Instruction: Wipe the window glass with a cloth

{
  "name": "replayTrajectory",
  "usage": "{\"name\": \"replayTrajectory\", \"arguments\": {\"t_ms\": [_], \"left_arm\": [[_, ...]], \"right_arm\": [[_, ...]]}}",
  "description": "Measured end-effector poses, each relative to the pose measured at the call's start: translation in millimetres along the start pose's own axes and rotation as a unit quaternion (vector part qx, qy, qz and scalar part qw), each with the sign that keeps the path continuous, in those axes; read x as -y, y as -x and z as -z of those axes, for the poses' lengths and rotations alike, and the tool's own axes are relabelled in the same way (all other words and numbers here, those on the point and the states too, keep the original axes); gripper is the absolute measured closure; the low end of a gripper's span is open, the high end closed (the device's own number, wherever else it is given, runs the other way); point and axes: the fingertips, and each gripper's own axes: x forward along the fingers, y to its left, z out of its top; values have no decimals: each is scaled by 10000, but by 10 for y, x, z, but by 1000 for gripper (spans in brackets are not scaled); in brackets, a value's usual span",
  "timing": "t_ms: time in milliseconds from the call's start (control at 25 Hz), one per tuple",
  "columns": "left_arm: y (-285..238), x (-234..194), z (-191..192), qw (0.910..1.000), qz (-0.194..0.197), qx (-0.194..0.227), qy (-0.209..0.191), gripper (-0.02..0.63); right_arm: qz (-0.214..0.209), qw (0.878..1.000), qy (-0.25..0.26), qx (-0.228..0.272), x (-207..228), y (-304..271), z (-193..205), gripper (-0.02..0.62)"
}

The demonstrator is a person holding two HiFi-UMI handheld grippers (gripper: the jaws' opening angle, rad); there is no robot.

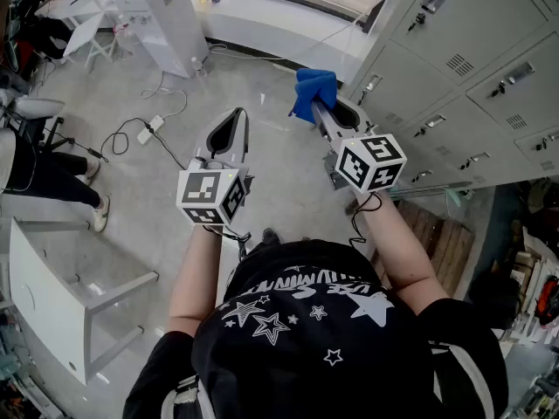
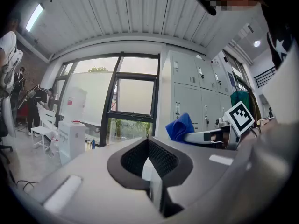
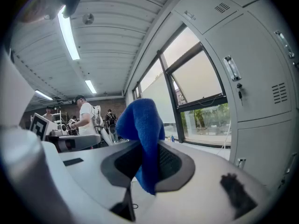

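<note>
You are clamping the soft, light blue cloth [image 1: 313, 88] by a fold in your right gripper [image 1: 319, 112], upper centre of the head view, apart from the window glass [image 2: 135, 96], while your left gripper [image 1: 234, 122] is hanging closed, empty.

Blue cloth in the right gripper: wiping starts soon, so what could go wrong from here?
The blue cloth is pinched by only a fold in the right gripper, so it may slip out against the window glass. Cables lie on the floor toward the window, a possible trip hazard.
</note>
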Motion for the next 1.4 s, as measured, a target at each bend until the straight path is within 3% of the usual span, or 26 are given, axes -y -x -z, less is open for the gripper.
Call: {"name": "replayTrajectory", "arguments": {"t_ms": [560, 1120, 1400], "left_arm": [[-114, 169, -22, 9999, 65, -6, -120, 598], [140, -254, 98, 9998, -188, -74, 69, 598], [-28, -521, 273, 9991, -313, -246, 155, 598]], "right_arm": [[293, 9996, -45, 5, 228, 186, 8, 520], [348, 9991, -250, 47, 19, 36, 176, 518], [287, 9989, -356, -102, 171, -357, 326, 518]]}}
